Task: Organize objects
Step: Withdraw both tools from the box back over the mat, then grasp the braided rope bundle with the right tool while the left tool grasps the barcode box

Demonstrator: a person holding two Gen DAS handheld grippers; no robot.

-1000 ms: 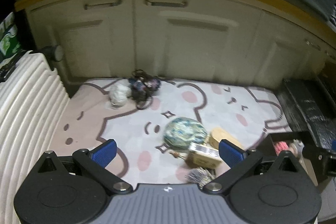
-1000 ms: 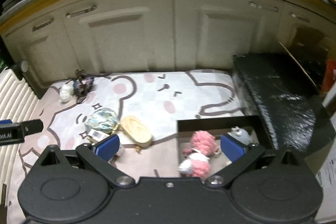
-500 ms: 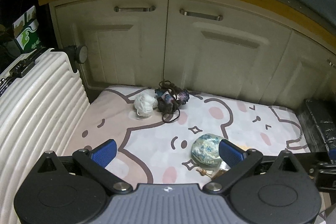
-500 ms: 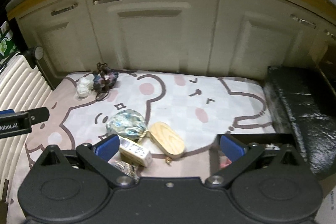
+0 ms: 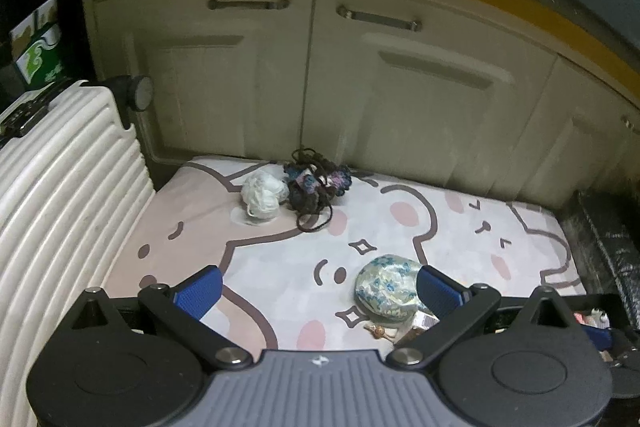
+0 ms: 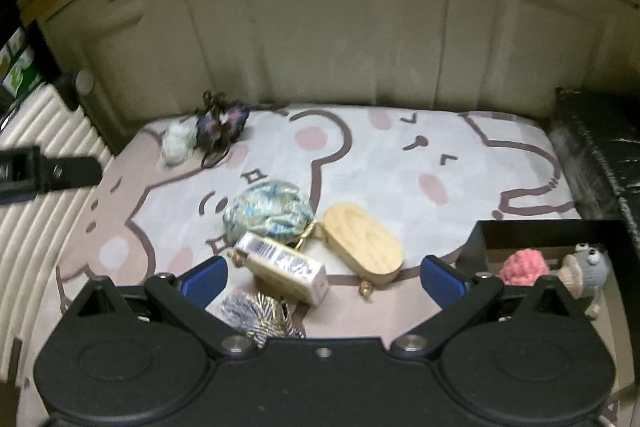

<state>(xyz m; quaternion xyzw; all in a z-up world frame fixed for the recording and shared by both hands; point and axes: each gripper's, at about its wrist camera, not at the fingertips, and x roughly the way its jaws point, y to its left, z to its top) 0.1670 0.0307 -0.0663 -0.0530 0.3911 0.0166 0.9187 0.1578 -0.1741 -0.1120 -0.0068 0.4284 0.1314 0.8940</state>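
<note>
Both grippers hang wide open and empty over the mat: the left gripper faces the white puff and dark yarn by the cabinet, while the right gripper sits above the carton, wooden case and blue pouch. The box on the right already holds a pink toy. Probably best to pick the carton alone, straddling its narrow sides, clear of the case touching it.
</note>
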